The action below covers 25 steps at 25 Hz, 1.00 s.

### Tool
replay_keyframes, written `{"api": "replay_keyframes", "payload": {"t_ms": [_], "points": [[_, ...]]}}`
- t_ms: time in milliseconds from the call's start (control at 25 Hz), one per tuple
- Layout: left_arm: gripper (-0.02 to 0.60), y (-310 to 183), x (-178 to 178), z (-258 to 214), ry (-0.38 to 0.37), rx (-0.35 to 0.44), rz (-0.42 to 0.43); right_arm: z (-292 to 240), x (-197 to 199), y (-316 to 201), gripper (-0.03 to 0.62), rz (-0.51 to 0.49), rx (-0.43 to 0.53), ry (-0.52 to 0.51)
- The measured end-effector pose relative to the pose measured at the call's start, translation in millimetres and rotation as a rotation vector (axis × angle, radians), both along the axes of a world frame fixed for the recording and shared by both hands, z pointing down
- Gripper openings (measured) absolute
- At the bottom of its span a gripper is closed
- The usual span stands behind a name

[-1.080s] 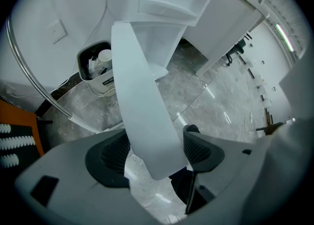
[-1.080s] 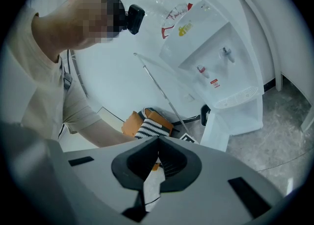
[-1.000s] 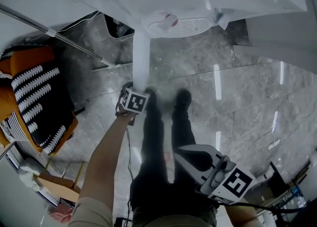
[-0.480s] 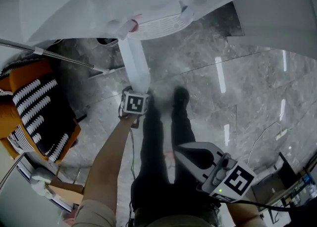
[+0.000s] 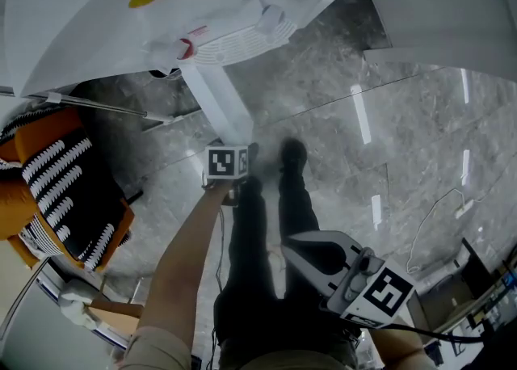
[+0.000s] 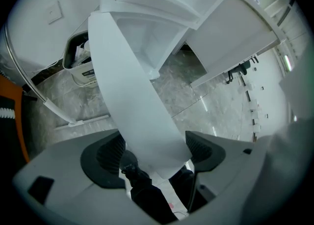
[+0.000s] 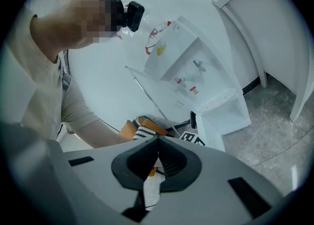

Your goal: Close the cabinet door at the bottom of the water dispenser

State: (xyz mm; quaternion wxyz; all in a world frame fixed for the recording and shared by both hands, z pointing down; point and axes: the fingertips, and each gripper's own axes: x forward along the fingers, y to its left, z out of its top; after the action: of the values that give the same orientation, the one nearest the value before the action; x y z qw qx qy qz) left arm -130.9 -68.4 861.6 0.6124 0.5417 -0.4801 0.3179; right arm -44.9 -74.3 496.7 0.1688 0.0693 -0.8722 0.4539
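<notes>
The white water dispenser [image 5: 121, 29] fills the top of the head view. Its bottom cabinet door [image 5: 216, 106] stands open, seen edge-on as a white panel slanting toward my feet. My left gripper [image 5: 236, 147] is at the door's free edge. In the left gripper view the door [image 6: 132, 96] runs between the two pads [image 6: 105, 153], and the left gripper [image 6: 156, 153] is open around it. My right gripper [image 5: 287, 242] hangs low by my right leg, away from the dispenser. Seen in its own view, the right gripper [image 7: 157, 143] is shut and holds nothing.
An orange seat with a black-and-white striped cushion [image 5: 56, 174] stands at the left, behind a thin metal rail [image 5: 105, 106]. A bin [image 6: 81, 62] sits beside the dispenser. A white counter [image 5: 452, 29] is at the right. Cables [image 5: 436, 215] lie on the grey marble floor.
The head view has swung, so the dispenser now sits further left. The door's free edge and my left gripper have shifted slightly right. The right gripper has hardly moved.
</notes>
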Motion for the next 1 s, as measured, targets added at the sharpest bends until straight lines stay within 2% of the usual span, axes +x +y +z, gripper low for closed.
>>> {"api": "replay_keyframes", "payload": {"t_ms": [160, 440, 560, 640, 720, 1000], "points": [[0.346, -9, 12, -4, 0.046, 0.002, -0.018, 1, 2, 0, 0.008, 0.004, -0.002, -0.001], [0.35, -15, 22, -9, 0.094, 0.014, 0.021, 1, -1, 1, 0.008, 0.0, 0.005, -0.008], [0.35, -13, 30, -13, 0.111, 0.033, 0.123, 2, -2, 0, 0.008, 0.012, 0.01, -0.01], [0.35, -14, 35, -14, 0.098, 0.049, 0.223, 2, -2, -1, 0.008, 0.016, 0.012, -0.01], [0.35, -18, 37, -15, 0.084, 0.062, 0.277, 2, -3, -2, 0.009, 0.017, 0.013, -0.011], [0.35, -32, 49, -17, 0.098, 0.09, 0.279, 6, 0, -2, 0.008, 0.017, 0.002, -0.001]]}}
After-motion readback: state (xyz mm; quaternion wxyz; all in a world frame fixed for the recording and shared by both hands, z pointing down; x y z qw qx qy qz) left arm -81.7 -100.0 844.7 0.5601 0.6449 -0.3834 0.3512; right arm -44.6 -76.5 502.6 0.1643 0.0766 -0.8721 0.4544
